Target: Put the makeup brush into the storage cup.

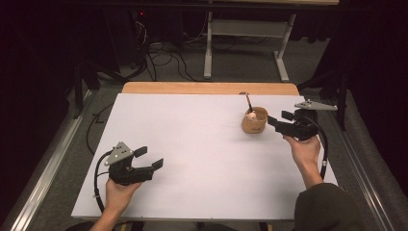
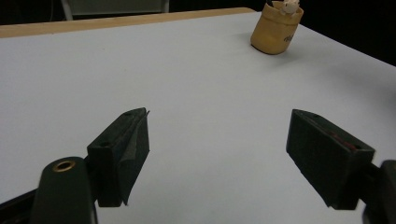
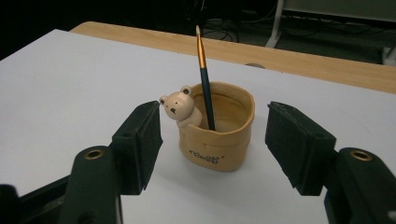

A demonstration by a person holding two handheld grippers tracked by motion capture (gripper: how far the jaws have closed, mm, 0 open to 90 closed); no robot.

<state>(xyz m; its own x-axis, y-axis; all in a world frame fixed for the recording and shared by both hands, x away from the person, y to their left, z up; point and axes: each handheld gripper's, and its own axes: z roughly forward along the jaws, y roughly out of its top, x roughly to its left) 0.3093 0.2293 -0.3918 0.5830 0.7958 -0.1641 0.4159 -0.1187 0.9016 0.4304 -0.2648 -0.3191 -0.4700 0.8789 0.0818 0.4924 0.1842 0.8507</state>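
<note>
Lettering is printed in dark script low on the front of the tan pen cup (image 3: 218, 133), but it is too small to be read. The cup is shaped like a soft, rolled-top pouch, with a small cream bear figure (image 3: 180, 107) hooked over its rim. A dark-handled brush (image 3: 204, 79) with a gold ferrule is stood inside, leaning slightly. The cup is seen toward the far right of the white surface (image 1: 202, 144), just in front of the right tool (image 1: 277, 120), whose jaws are held apart on either side of it without touching. The left tool (image 1: 150, 159) is held near the front left corner, well apart from the cup, its jaws spread wide over bare surface.
</note>
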